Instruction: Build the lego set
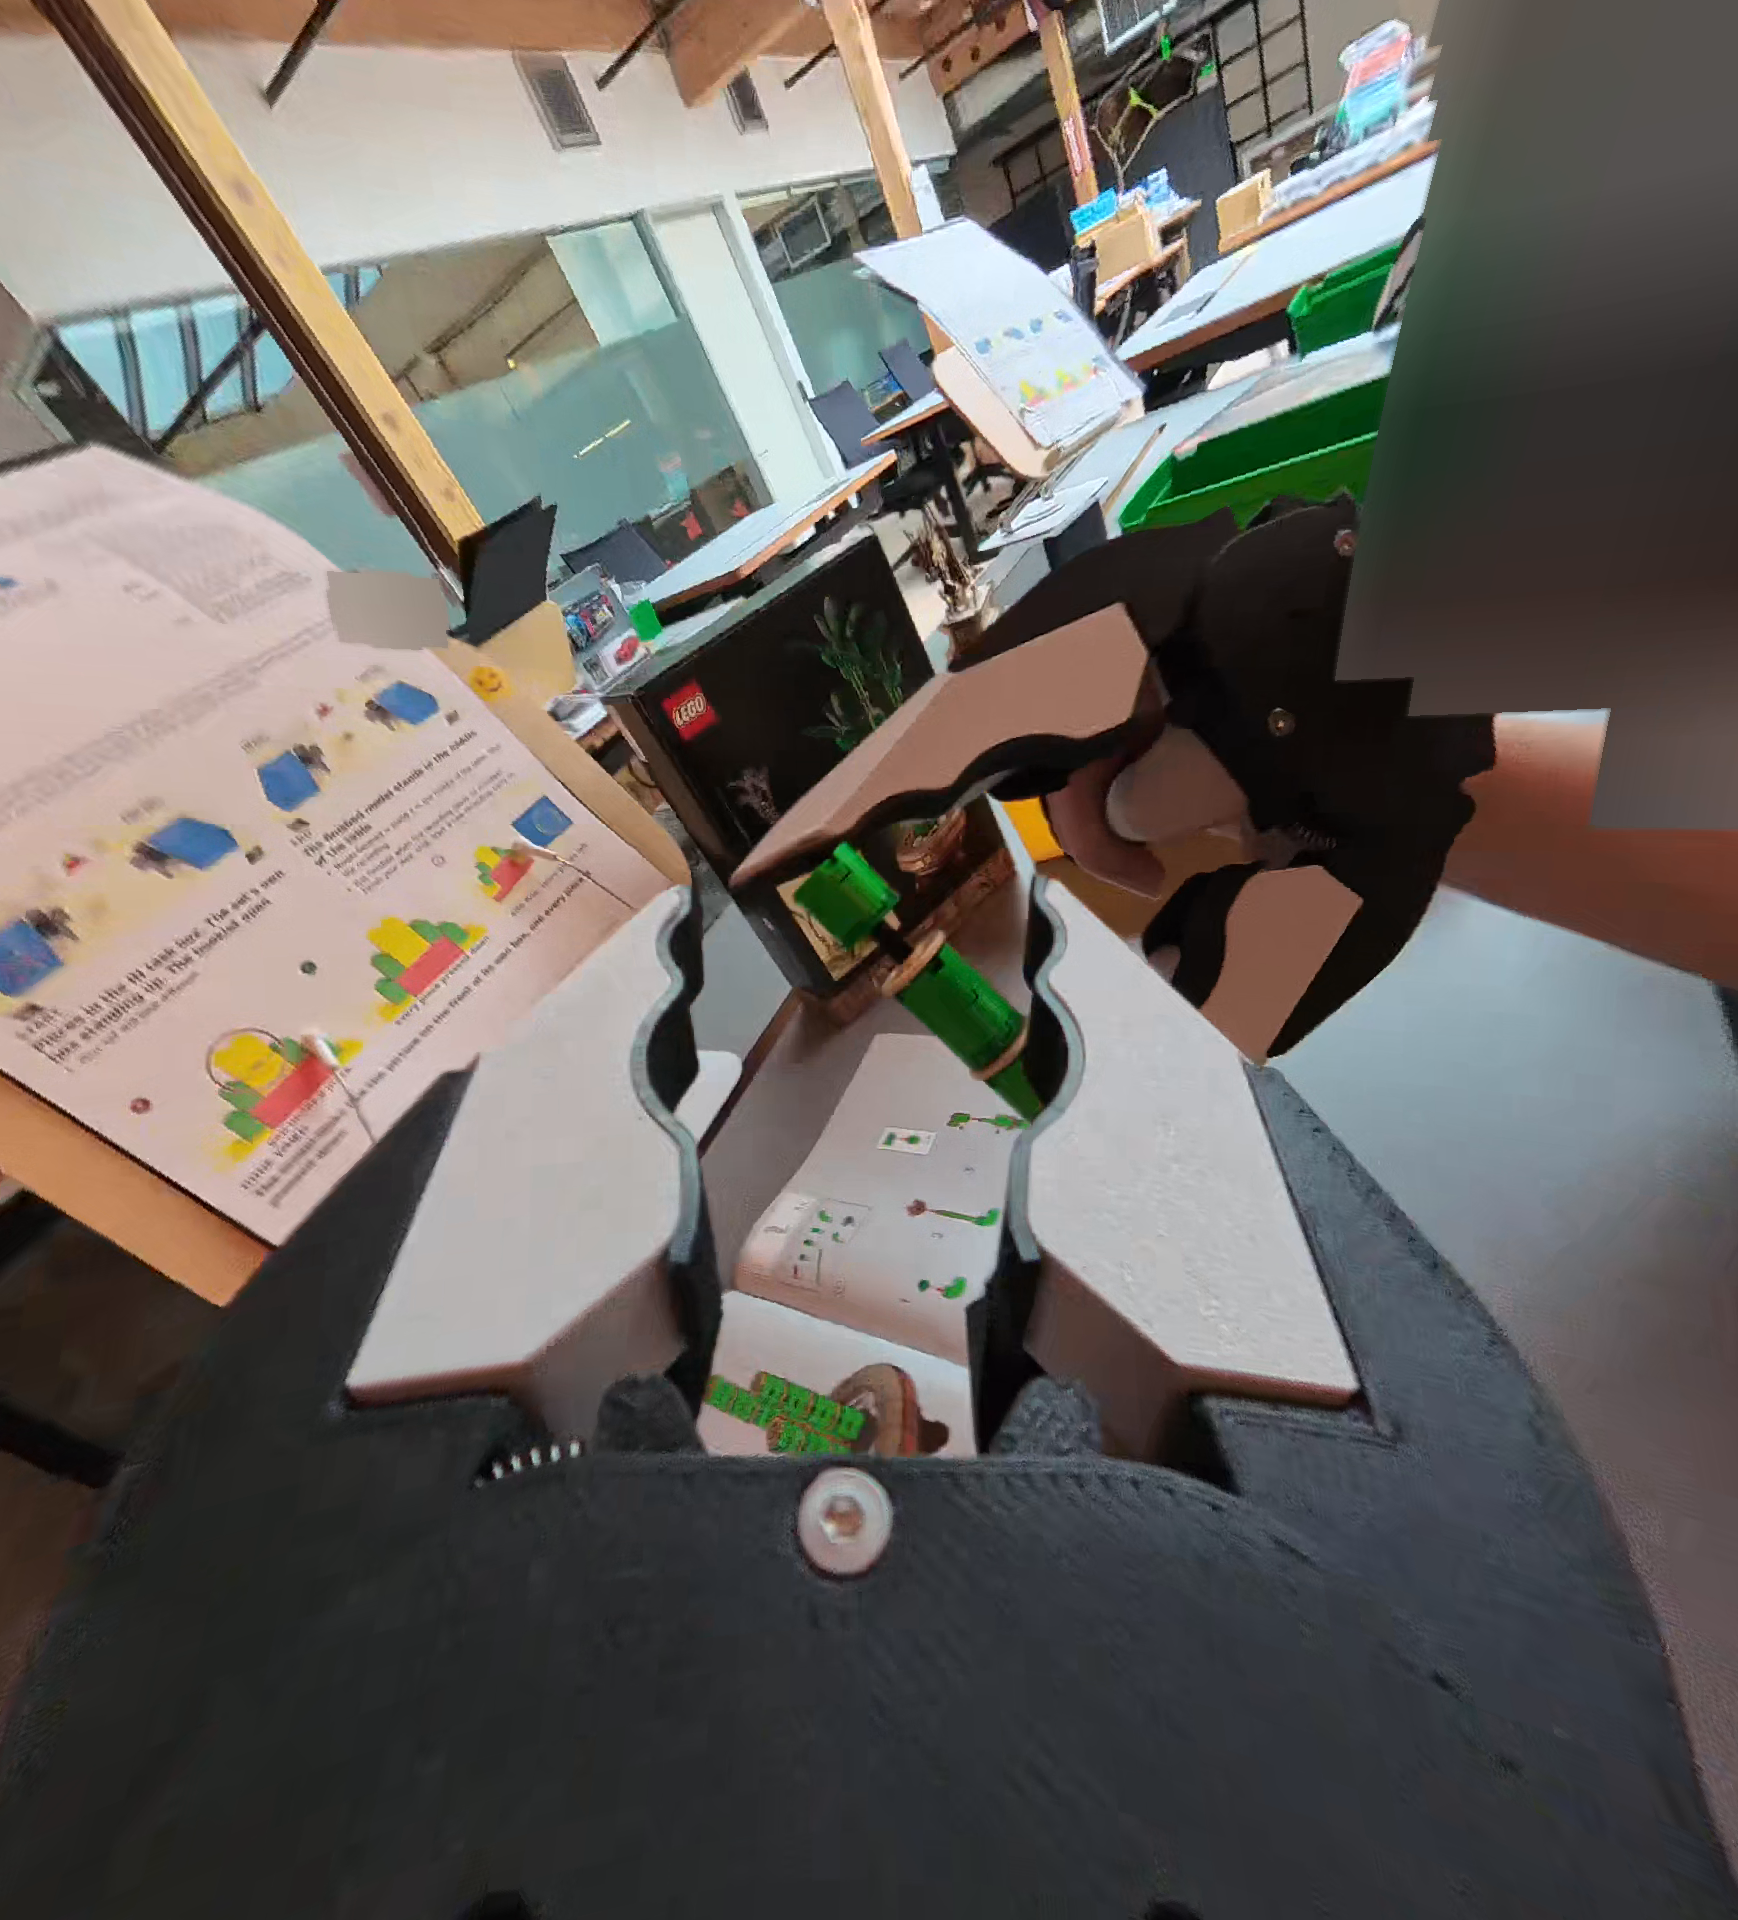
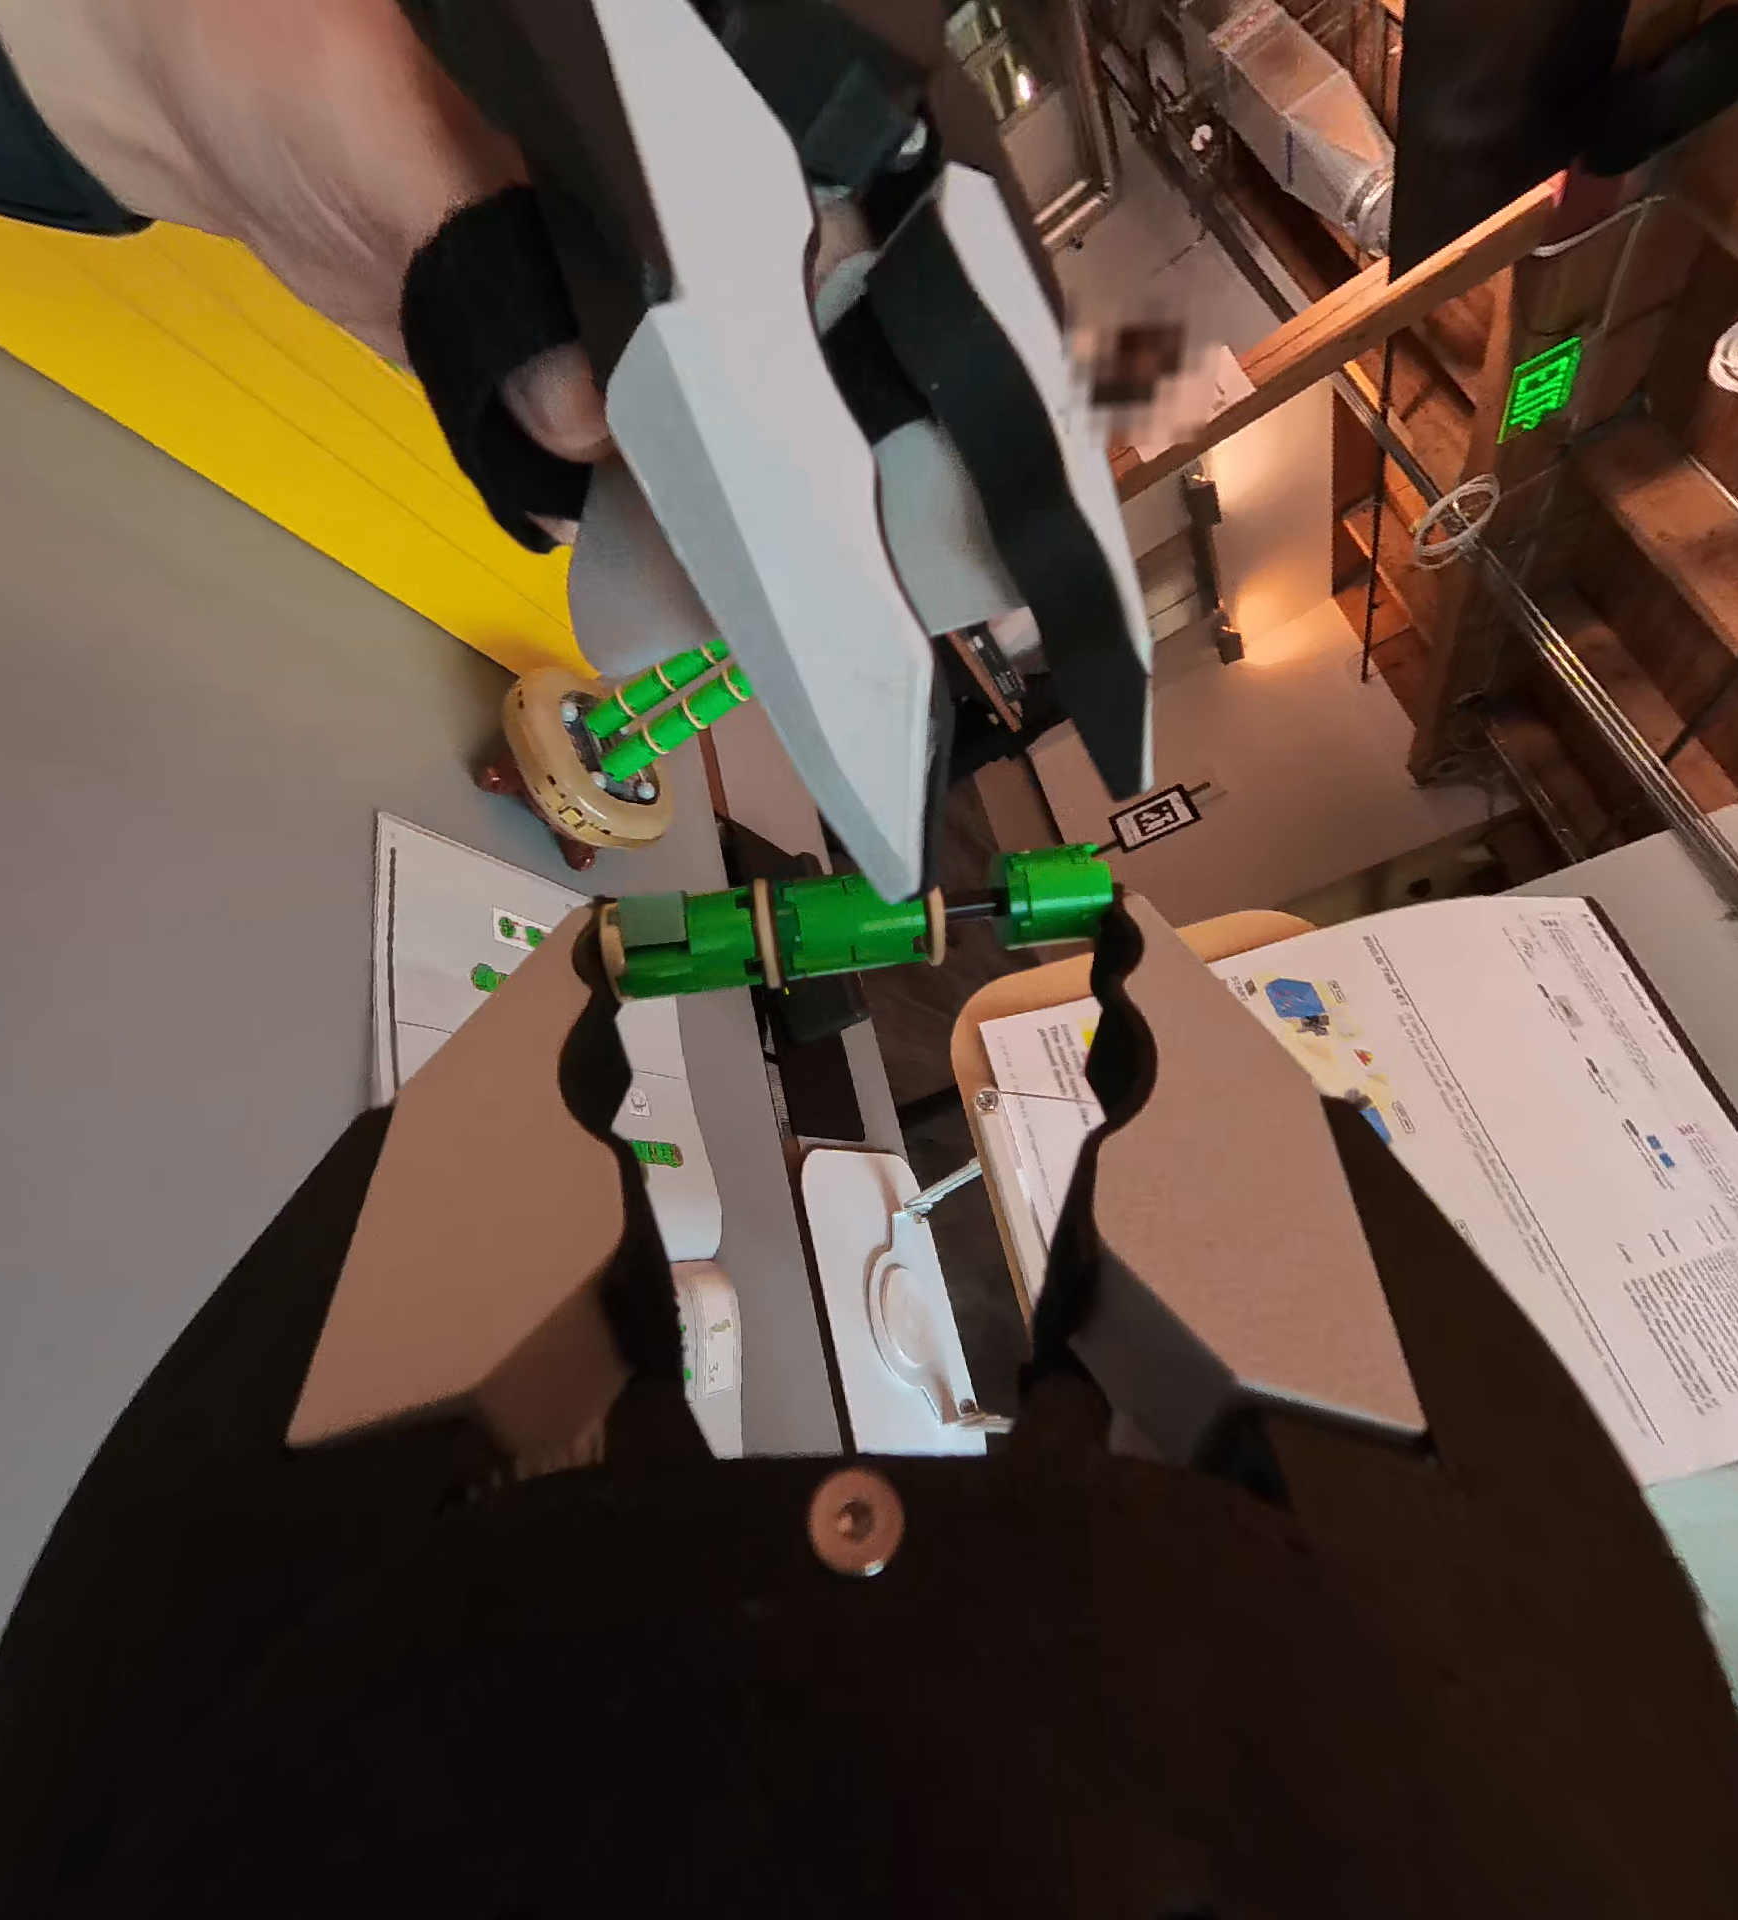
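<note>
A green bamboo-like stalk (image 2: 813, 930) with tan rings and a black axle is held in the air. My right gripper (image 2: 854, 925) is shut on it lengthwise: one fingertip is on the tan end ring, the other on a separate green end piece (image 2: 1052, 894). My left gripper (image 2: 1016, 831) comes in from above, jaws apart, with one grey finger touching the stalk's middle. In the left wrist view the stalk (image 1: 958, 997) lies against the right finger of my open left gripper (image 1: 865, 925). A round tan pot base (image 2: 584, 758) with two green stalks stands on the table.
An open instruction booklet (image 1: 896, 1195) lies on the grey table (image 2: 117, 831). A black set box (image 1: 771, 727) stands behind it. A printed sheet on a wooden stand (image 1: 169, 831) is at the left. A yellow tray (image 2: 221, 416) lies near the pot. Green bins (image 1: 1260, 457) are farther back.
</note>
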A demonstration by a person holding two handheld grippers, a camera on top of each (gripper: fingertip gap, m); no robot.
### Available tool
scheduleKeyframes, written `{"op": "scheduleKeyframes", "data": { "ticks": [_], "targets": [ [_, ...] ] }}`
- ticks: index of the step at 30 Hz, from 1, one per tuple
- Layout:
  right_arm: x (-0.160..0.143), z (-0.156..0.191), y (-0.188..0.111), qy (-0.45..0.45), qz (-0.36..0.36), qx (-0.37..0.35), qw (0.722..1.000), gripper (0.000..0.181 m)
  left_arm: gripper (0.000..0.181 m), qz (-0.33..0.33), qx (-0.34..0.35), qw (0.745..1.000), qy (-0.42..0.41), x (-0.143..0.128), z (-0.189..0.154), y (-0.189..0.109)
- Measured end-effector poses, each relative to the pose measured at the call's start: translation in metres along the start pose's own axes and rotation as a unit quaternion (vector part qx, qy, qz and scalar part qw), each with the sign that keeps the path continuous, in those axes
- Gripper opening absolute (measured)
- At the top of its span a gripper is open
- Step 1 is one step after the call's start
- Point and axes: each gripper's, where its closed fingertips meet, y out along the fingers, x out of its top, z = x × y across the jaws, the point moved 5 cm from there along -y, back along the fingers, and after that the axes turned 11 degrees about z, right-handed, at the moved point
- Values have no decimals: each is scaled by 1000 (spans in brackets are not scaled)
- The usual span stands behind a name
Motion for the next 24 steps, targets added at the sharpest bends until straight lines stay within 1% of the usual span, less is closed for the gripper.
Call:
{"op": "scheduleKeyframes", "data": {
  "ticks": [2,3,5,7,11,15,19,22,24],
  "targets": [
    [4,2,-1,-7,-3,5,1000,90,66,3,-4,1000,28,3,-8,1],
    [6,3,-2,-6,-6,10,1000,90,63,-4,-15,999,36,4,-13,2],
    [7,3,-4,-5,-6,13,1000,90,52,-19,-23,999,43,6,-16,1],
    [7,3,-5,-1,-6,20,1000,90,48,-25,-24,998,50,5,-17,1],
    [7,4,-5,12,-9,36,999,91,47,-24,-31,998,43,4,-16,2],
    [11,1,-10,39,-32,49,998,91,49,-24,-12,998,52,2,-12,0],
    [11,2,-12,52,-38,72,995,91,45,-59,-29,997,46,6,-17,0],
    [11,4,-12,59,-40,83,994,90,40,-56,-17,996,62,3,-18,2],
    [12,5,-12,61,-44,83,994,91,40,-55,-19,997,59,3,-18,1]
  ]
}}
